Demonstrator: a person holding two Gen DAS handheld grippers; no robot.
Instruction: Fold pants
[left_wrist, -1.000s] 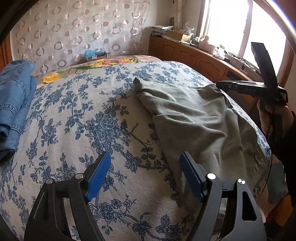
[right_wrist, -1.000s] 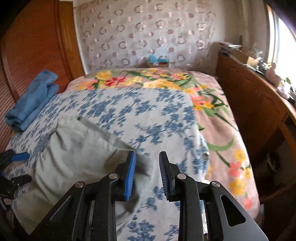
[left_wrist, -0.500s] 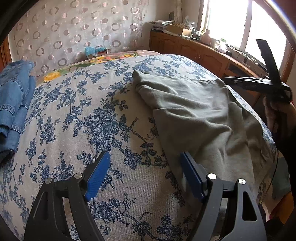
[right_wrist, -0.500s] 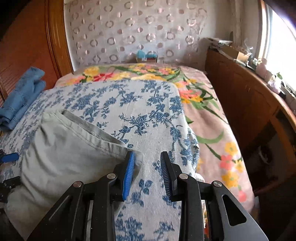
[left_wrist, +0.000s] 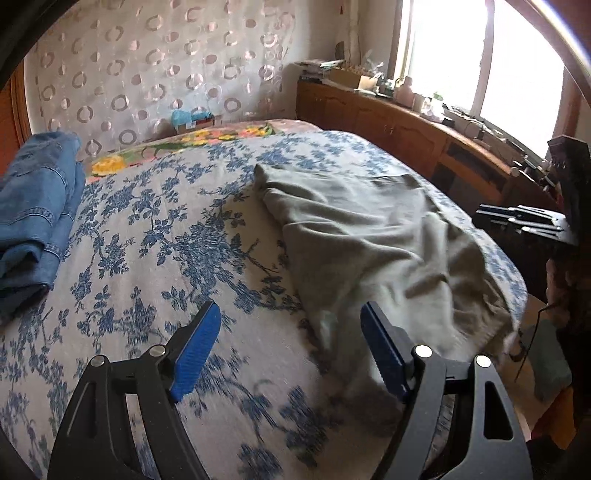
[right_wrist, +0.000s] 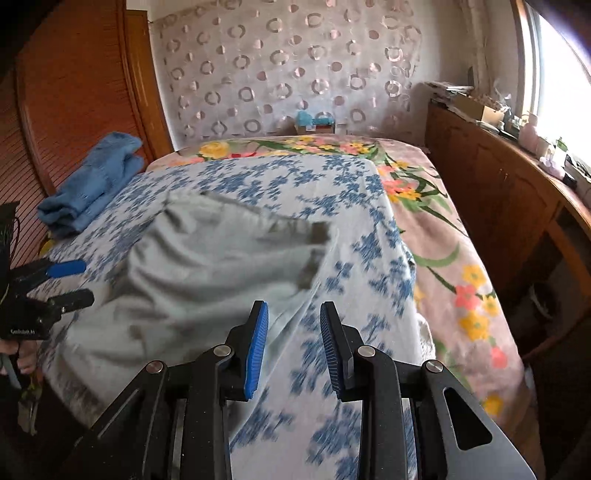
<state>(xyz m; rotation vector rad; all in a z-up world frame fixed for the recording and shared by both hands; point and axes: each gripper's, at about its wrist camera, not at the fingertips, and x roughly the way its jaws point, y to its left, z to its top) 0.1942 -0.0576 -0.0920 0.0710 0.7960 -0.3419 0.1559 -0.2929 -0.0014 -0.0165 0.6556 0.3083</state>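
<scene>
Grey-green pants (left_wrist: 369, 236) lie rumpled on the blue-flowered bedspread (left_wrist: 155, 240), reaching to the near edge of the bed; they also show in the right wrist view (right_wrist: 207, 266). My left gripper (left_wrist: 291, 343) is wide open and empty, low over the bedspread at the pants' near left edge. My right gripper (right_wrist: 293, 332) is open with a narrow gap and empty, just off the pants' right edge. The right gripper also shows at the right of the left wrist view (left_wrist: 532, 218); the left gripper shows at the left of the right wrist view (right_wrist: 62, 280).
Folded blue jeans (left_wrist: 33, 210) lie at the bed's left side, by a wooden panel (right_wrist: 74, 96). A wooden cabinet (right_wrist: 498, 192) with clutter runs under the window on the right. A flowered pink blanket (right_wrist: 436, 229) covers the bed's far and right part.
Both grippers have pulled back toward the near edge of the bed. The pants now lie more rumpled, and the right gripper stands off their right edge. Both views are motion-blurred.
</scene>
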